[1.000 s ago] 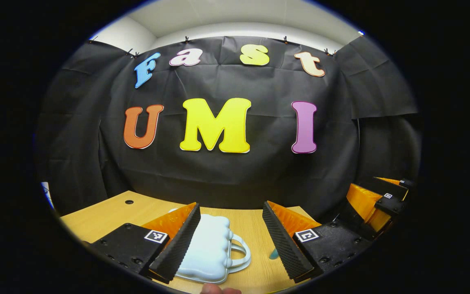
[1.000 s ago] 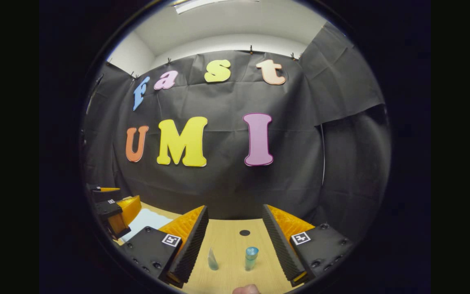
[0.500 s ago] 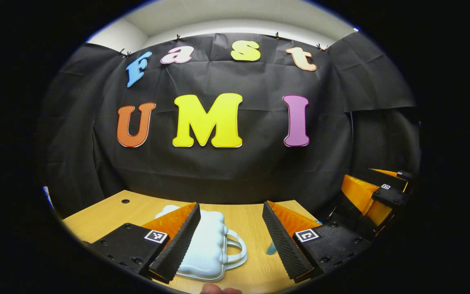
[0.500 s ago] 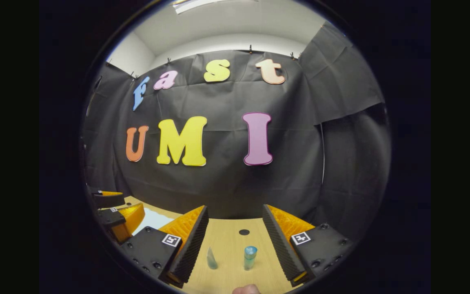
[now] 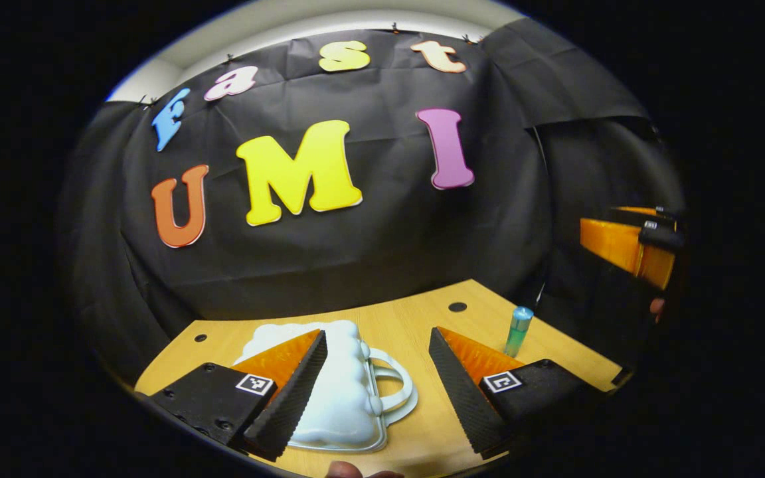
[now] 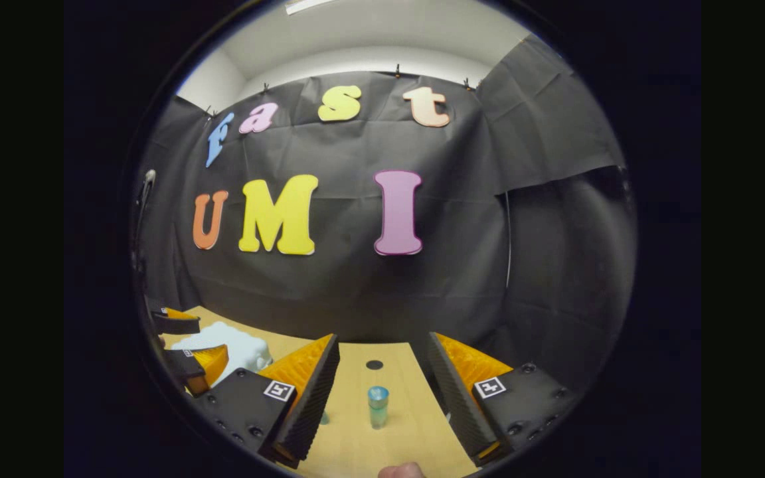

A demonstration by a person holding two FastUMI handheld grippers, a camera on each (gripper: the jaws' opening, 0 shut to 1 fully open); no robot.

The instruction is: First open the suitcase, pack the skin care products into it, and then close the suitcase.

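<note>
The small white suitcase [image 5: 336, 388] is lying closed on the wooden table [image 5: 416, 318] — the left gripper [image 5: 376, 392], fingers spread, should be hooking its handle; right gripper [image 6: 382, 398] is hovering unclenched over the blue bottle [image 6: 377, 406].

Wooden table [image 5: 422, 318] [image 6: 356, 451] standing against black cloth wall [image 5: 369, 252] [image 6: 356, 292], showing small round holes [image 5: 457, 307] [image 6: 374, 364] in top. Cloth hanging from clips [image 6: 397, 68], creasing. White ceiling [image 6: 382, 33] showing above, light strip [image 6: 303, 5] glowing.
</note>
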